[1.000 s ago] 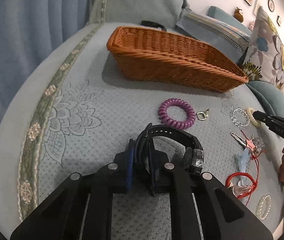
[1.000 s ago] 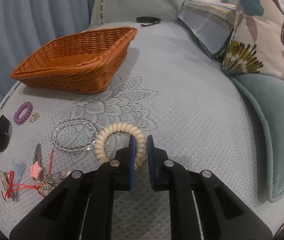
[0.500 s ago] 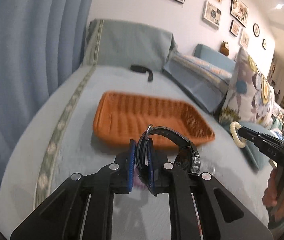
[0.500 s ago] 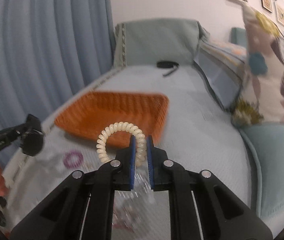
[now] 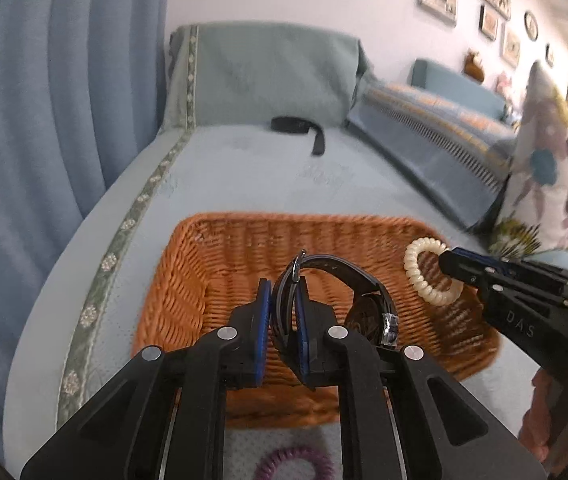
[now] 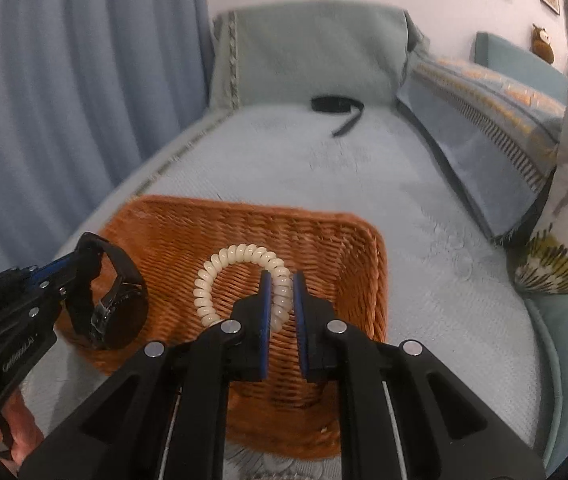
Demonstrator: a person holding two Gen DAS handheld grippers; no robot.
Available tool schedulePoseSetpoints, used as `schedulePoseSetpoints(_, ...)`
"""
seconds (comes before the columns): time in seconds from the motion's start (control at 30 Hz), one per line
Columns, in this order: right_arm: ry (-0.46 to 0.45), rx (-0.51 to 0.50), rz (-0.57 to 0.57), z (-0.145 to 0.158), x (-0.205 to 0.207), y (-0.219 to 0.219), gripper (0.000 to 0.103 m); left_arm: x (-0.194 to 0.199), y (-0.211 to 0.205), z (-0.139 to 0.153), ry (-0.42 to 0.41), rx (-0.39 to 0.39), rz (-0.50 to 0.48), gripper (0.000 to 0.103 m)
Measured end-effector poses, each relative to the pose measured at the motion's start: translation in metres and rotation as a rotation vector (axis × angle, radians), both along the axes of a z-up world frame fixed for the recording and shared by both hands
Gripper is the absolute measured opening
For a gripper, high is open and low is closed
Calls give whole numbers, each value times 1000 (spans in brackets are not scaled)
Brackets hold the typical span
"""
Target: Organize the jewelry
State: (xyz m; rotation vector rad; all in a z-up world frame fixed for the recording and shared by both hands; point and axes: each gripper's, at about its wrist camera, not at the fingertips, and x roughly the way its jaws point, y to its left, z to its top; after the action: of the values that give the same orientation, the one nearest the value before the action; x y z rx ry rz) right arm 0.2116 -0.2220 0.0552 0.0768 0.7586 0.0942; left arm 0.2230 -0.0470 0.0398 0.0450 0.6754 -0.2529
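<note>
Left gripper (image 5: 282,314) is clamped on the black watch (image 5: 347,280), right gripper (image 6: 282,304) pinches the cream coil bracelet (image 6: 240,256), both above the wicker basket (image 5: 212,264). Only the left view catches the purple coil tie (image 5: 291,462). A second ago everything sat down on the bedspread.

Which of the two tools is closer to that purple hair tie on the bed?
Left. The left tool, gripping the watch, is just above the purple hair tie; the right tool is off to the right.

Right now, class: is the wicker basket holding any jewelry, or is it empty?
Empty as far as visible: the basket shows bare weave; the watch and coil hair tie hang gripped above.
</note>
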Motion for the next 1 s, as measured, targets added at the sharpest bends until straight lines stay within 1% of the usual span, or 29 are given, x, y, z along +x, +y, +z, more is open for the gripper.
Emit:
schedulePoseSetpoints(0.07, 37, -17, -3, -11, 7, 2, 9, 4, -1, -7, 7, 21, 4, 11)
schedulePoseSetpoints(0.13, 60, -40, -9, -21, 12, 5, 9, 9, 1, -14, 25, 19, 7, 11)
schedulePoseSetpoints(0.2, 80, -40, -12, -29, 14, 5, 9, 11, 2, -22, 42, 20, 7, 11)
schedulePoseSetpoints(0.3, 86, -47, -3, -34, 12, 7, 9, 12, 0, -28, 53, 35, 11, 12)
schedulePoseSetpoints(0.4, 101, -47, -10, -37, 11, 5, 10, 15, 4, -31, 68, 34, 17, 14)
schedulePoseSetpoints(0.43, 110, -41, -10, -37, 11, 4, 10, 15, 4, -31, 73, 27, 16, 16)
schedulePoseSetpoints(0.5, 117, -26, -5, -36, 10, 4, 11, 11, 8, -27, 69, 9, 7, 26)
schedulePoseSetpoints(0.57, 104, -9, -6, -32, 5, 2, 26, 4, 11, -22, 51, 5, -3, 43)
schedulePoseSetpoints(0.6, 97, -5, -7, -29, 1, 1, 41, -2, 13, -18, 46, 2, -11, 48)
schedulePoseSetpoints(0.63, 80, -4, -11, -25, -6, 0, 45, -8, 15, -14, 36, -1, -11, 49)
schedulePoseSetpoints(0.7, 55, 7, -1, -15, -18, -1, 45, -22, 23, -4, 15, -23, -22, 49)
schedulePoseSetpoints(0.77, 14, 26, 8, -1, -37, -3, 45, -38, 30, 9, -10, -64, -42, 49)
schedulePoseSetpoints(0.87, -68, 44, 28, 26, -72, -8, 45, -74, 43, 34, -74, -137, -79, 49)
schedulePoseSetpoints(0.9, -105, 36, 32, 36, -89, -9, 45, -84, 45, 41, -93, -145, -85, 49)
schedulePoseSetpoints(1.0, -160, 31, 33, 55, -121, -15, 45, -116, 51, 62, -153, -167, -101, 49)
